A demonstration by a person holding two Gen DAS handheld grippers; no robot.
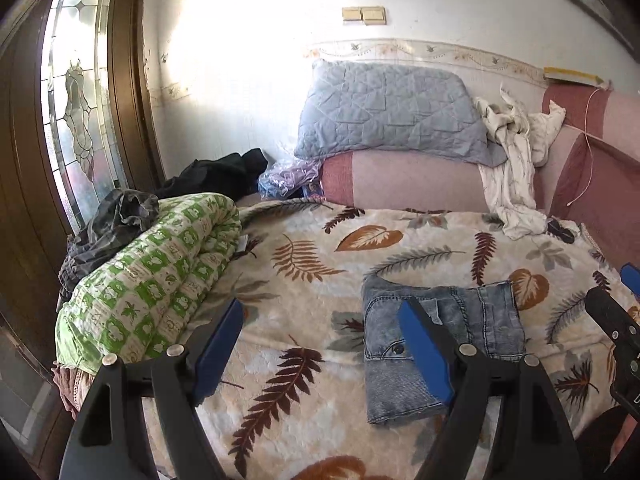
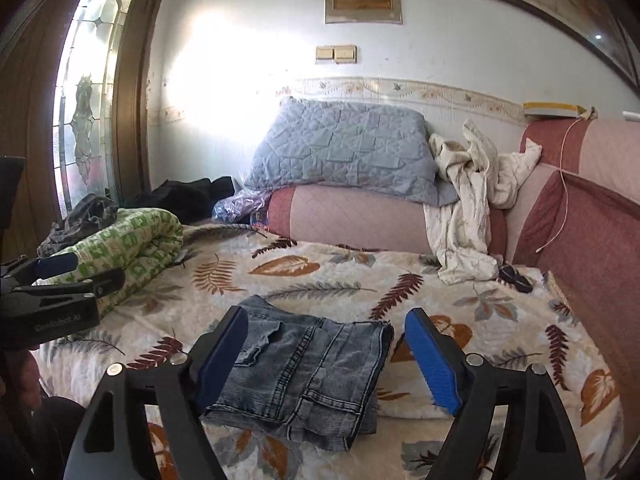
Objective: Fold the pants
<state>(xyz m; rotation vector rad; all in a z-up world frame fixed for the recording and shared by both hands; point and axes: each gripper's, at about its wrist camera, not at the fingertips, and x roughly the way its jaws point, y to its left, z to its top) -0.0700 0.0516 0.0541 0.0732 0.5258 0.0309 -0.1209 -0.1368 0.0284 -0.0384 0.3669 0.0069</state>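
Left wrist view shows the left gripper (image 1: 324, 344) held above the bed with its blue pads spread wide and nothing between them. The folded jeans (image 1: 440, 344) lie on the leaf-print blanket (image 1: 304, 272) at about 3 o'clock from the gap, partly behind the right-hand pad. The right gripper (image 1: 624, 320) pokes in at the 3 o'clock edge of this view, just beside the jeans' far side.

From the right wrist view, the right gripper (image 2: 324, 360) hangs over the jeans (image 2: 308, 368) with its jaws apart, gripping nothing; the denim bundle sits between and below the two pads, its near edge toward 6 o'clock and its waistband corner toward 12. The left gripper (image 2: 60, 280) shows at 9 o'clock, well apart from the denim.

Bare blanket (image 2: 500, 320) runs around the jeans on every side, widest toward 3 o'clock. At 10 o'clock a rolled green-checked quilt (image 2: 132, 248) hems in the bed's left edge, with dark clothes (image 2: 184, 196) heaped behind it. At 12 o'clock a pink bolster (image 2: 352, 216) carries a grey-blue pillow (image 2: 344, 148), and a crumpled white garment (image 2: 468, 208) spills onto the blanket at 1 o'clock. The pink sofa back (image 2: 580, 216) closes the right side.
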